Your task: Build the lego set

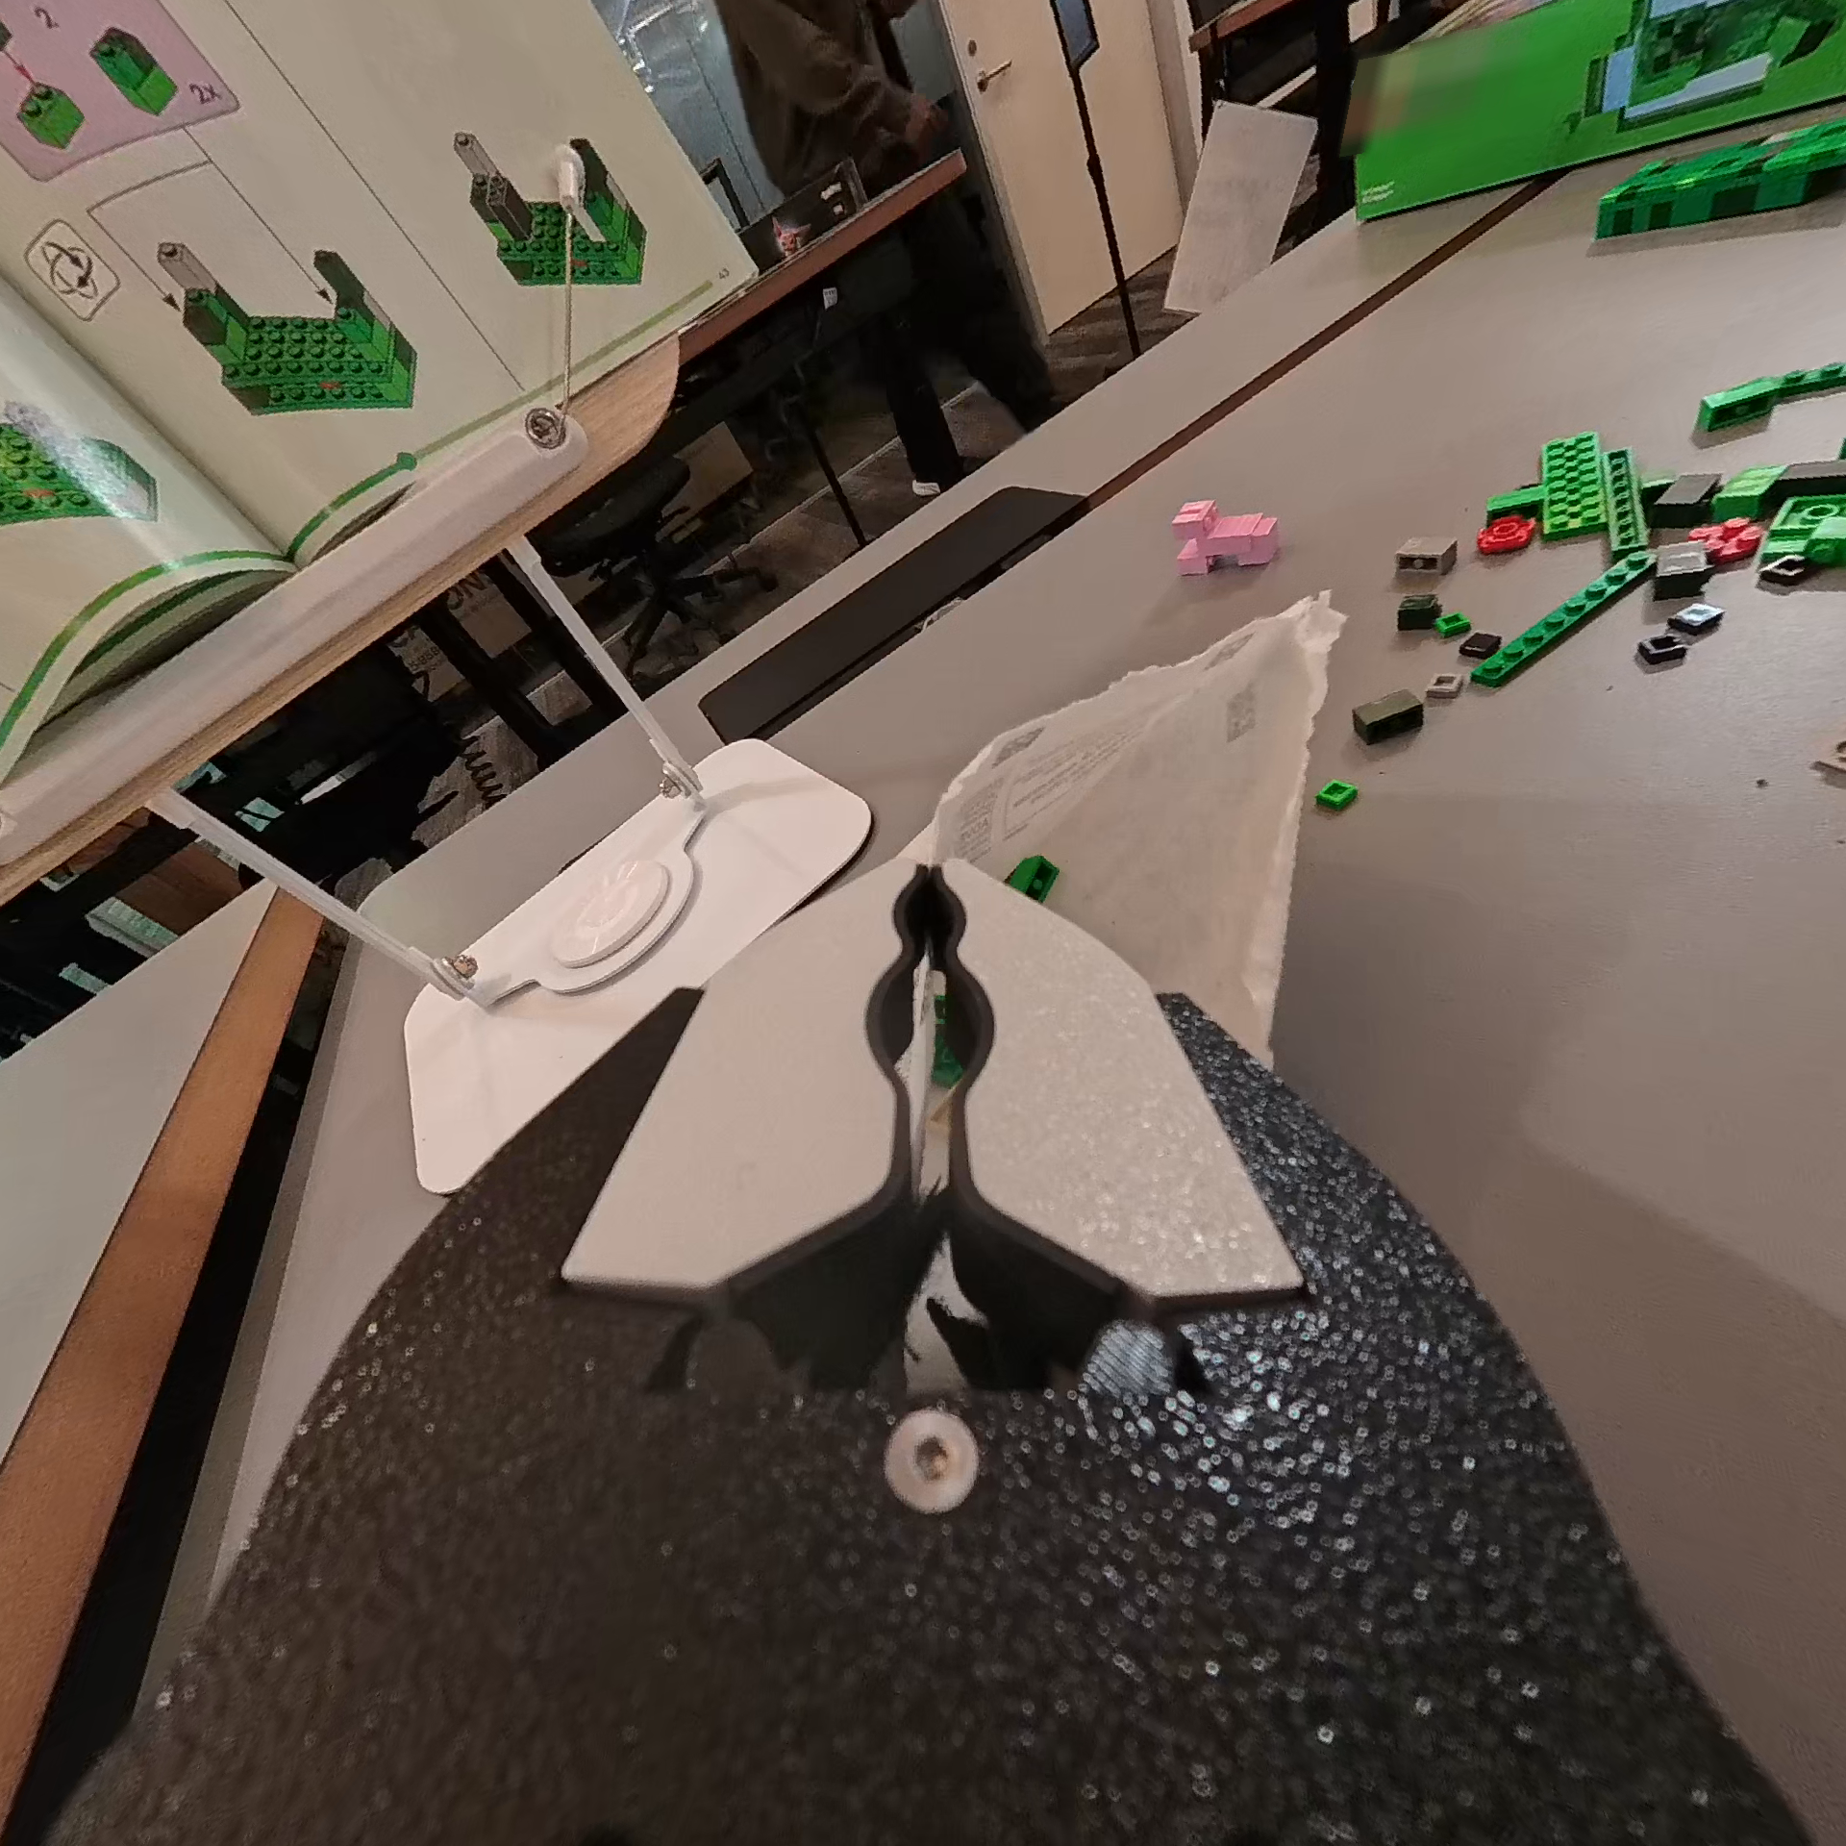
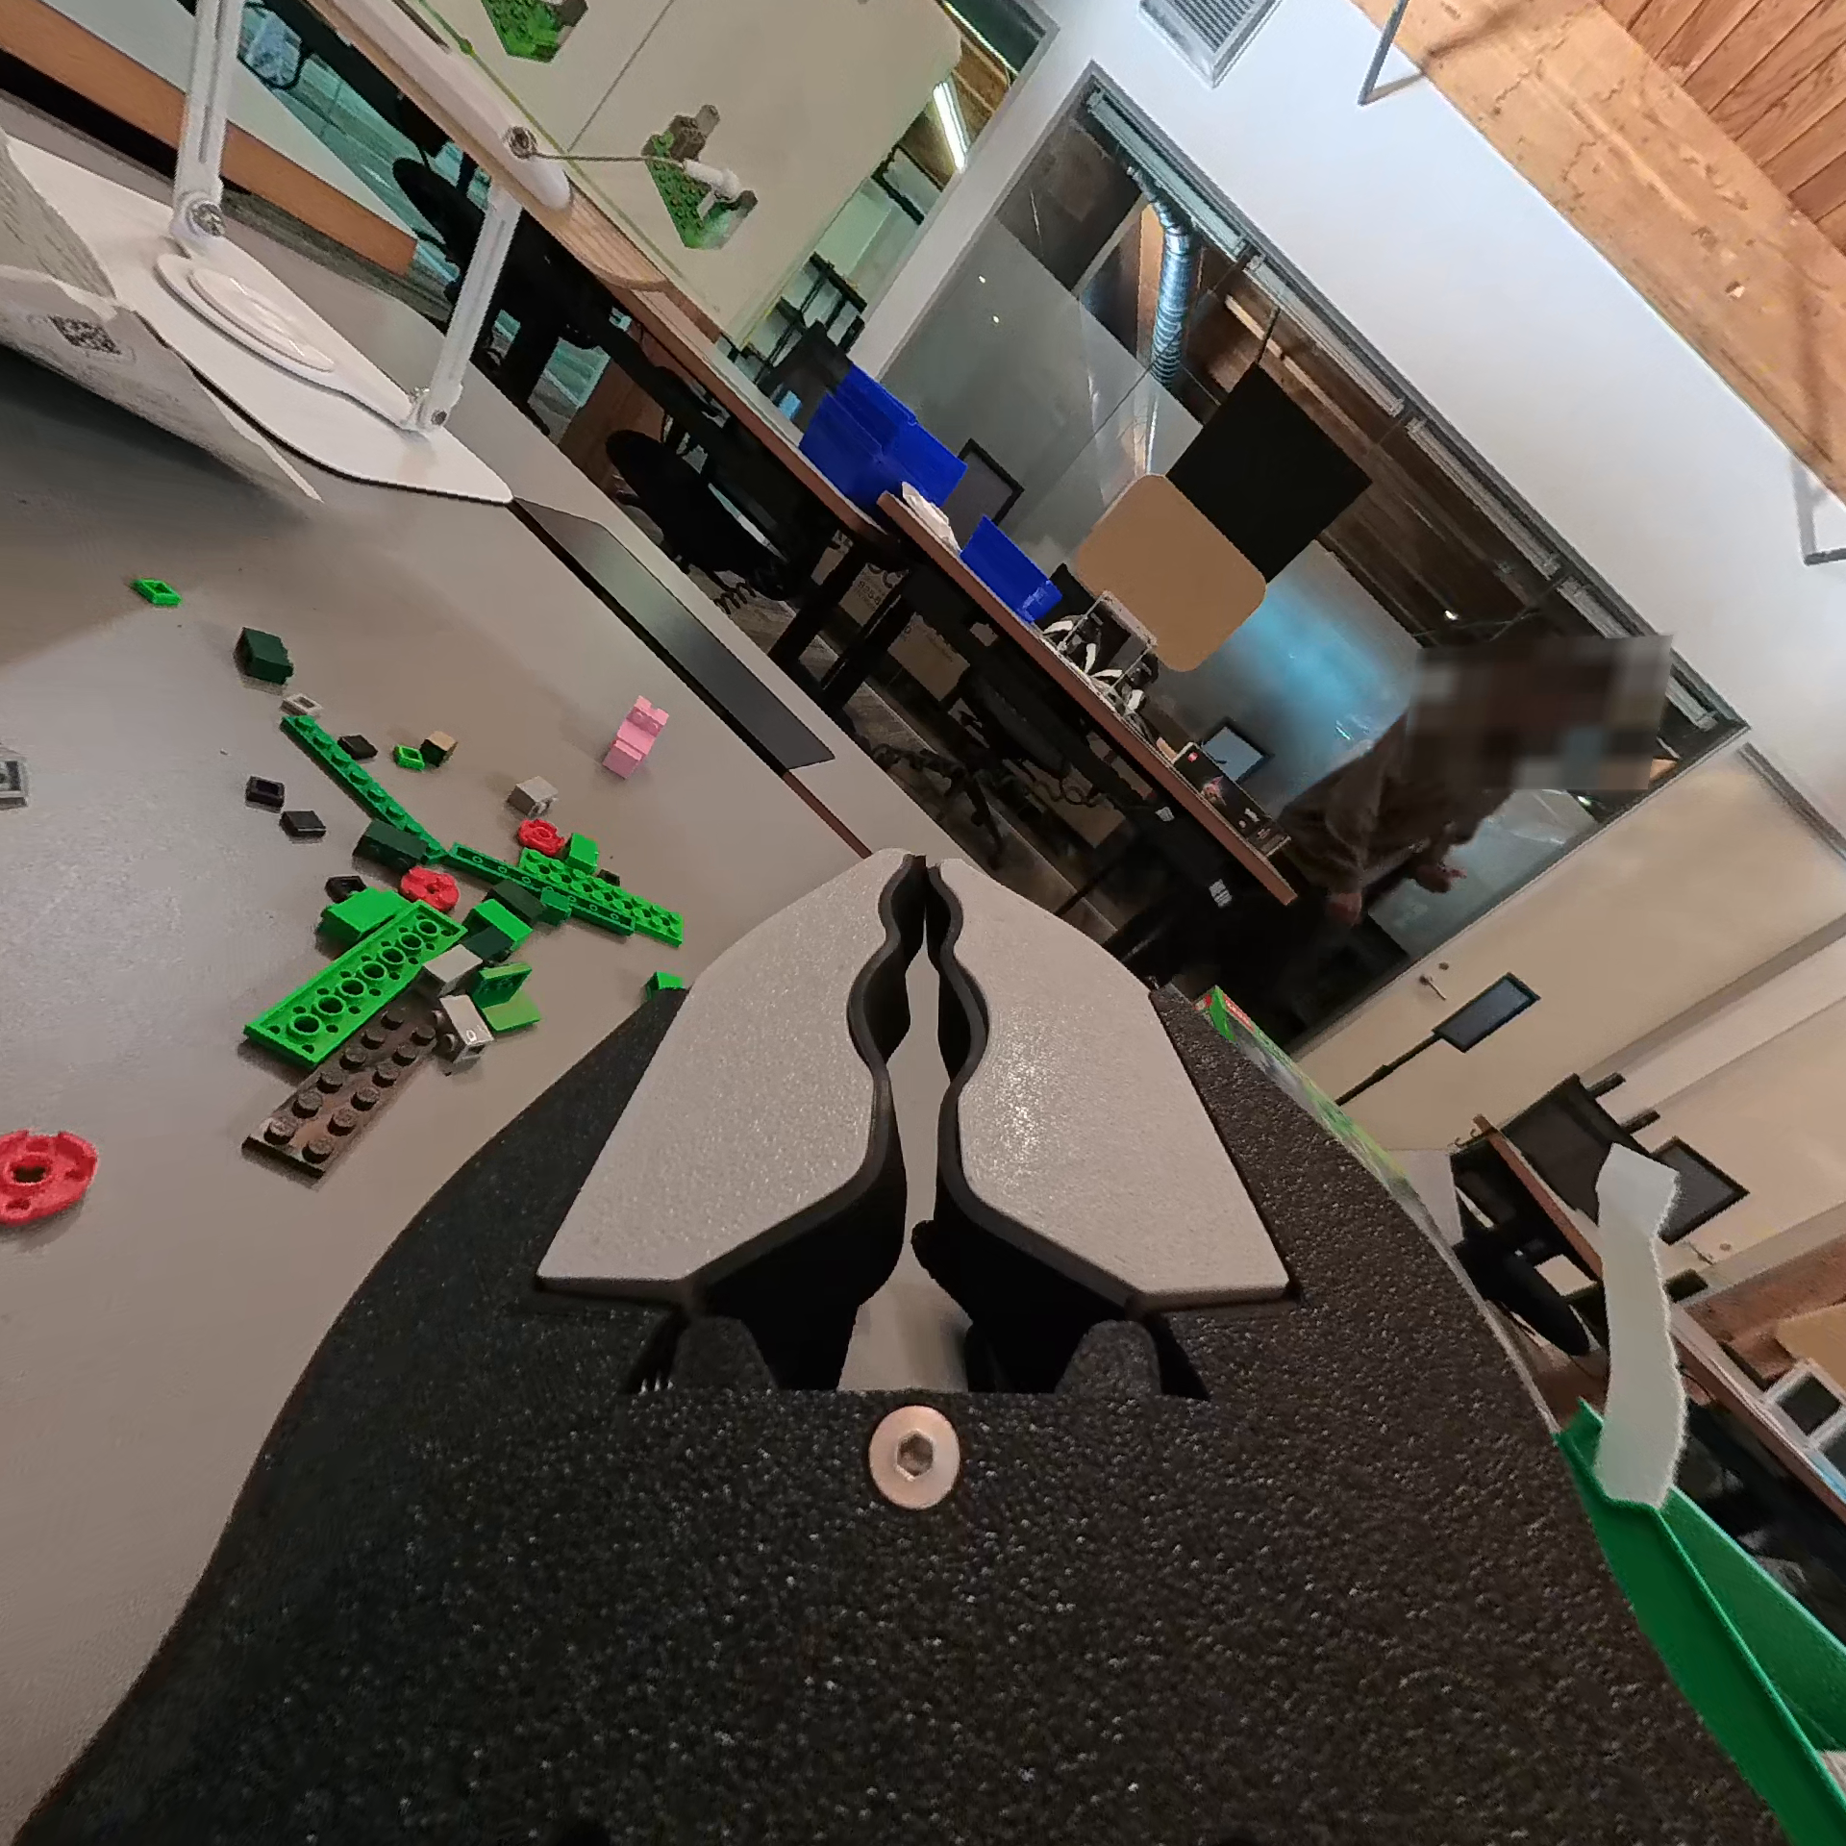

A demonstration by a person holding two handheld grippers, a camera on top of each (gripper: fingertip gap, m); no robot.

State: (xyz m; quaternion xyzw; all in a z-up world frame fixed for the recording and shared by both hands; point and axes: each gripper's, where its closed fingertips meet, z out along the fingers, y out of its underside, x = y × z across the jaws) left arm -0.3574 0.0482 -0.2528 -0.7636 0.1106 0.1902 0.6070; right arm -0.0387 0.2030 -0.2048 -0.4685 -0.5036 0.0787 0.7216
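1. Left wrist view: the left gripper (image 1: 934, 884) has its fingers pressed together on the torn white paper bag (image 1: 1149, 799), whose edge runs down between them; a small green piece shows inside the bag.
2. The open instruction booklet (image 1: 330, 250) sits on a white metal book stand (image 1: 639, 929) at the left, showing steps for a green base with posts.
3. Loose green, dark grey and red lego pieces (image 1: 1598, 559) lie scattered on the grey worktop (image 1: 1498, 999), well apart from the bag. A small pink lego animal (image 1: 1227, 536) stands finished, and a green built section (image 1: 1718, 185) lies far back by the green box (image 1: 1598, 100).
4. Right wrist view: the right gripper (image 2: 921, 884) has its fingers together with nothing between them, raised above the worktop.
5. The same loose pieces (image 2: 440, 929) spread to its left, with a brown studded plate (image 2: 340, 1099) and a red round piece (image 2: 40, 1174) nearest.
6. Judging by this, the build is partly done: some sub-assemblies exist, many pieces remain unplaced, and the bag is not yet emptied.
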